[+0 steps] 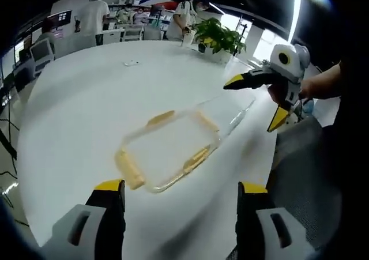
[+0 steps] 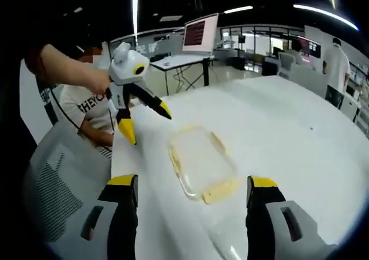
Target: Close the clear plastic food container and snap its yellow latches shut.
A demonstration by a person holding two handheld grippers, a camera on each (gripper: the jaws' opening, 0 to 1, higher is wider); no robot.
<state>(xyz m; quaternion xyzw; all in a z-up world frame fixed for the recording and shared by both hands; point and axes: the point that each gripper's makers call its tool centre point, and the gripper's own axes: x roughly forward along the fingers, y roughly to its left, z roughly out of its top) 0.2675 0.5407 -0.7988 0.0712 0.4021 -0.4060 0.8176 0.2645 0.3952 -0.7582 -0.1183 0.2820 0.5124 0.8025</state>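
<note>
Nearest in the left gripper view, the left claw point(image 1: 180, 193) rises from 6 o'clock, jaws spread wide, holding nothing; just beyond it, the clear plastic food container point(image 1: 170, 150) lies on the white counter point(image 1: 86, 98), its yellow latches point(image 1: 129, 169) flared outward, unsnapped; toward 2 o'clock the right claw point(image 1: 256, 101) hovers released, touching nothing; the approach step seems in hand; next, a claw likely must press a latch down; farther, a potted plant point(image 1: 218, 38).

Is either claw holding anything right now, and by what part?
Nothing is held: left claw and right claw are both open above the clear plastic yellow-latched food container.
</note>
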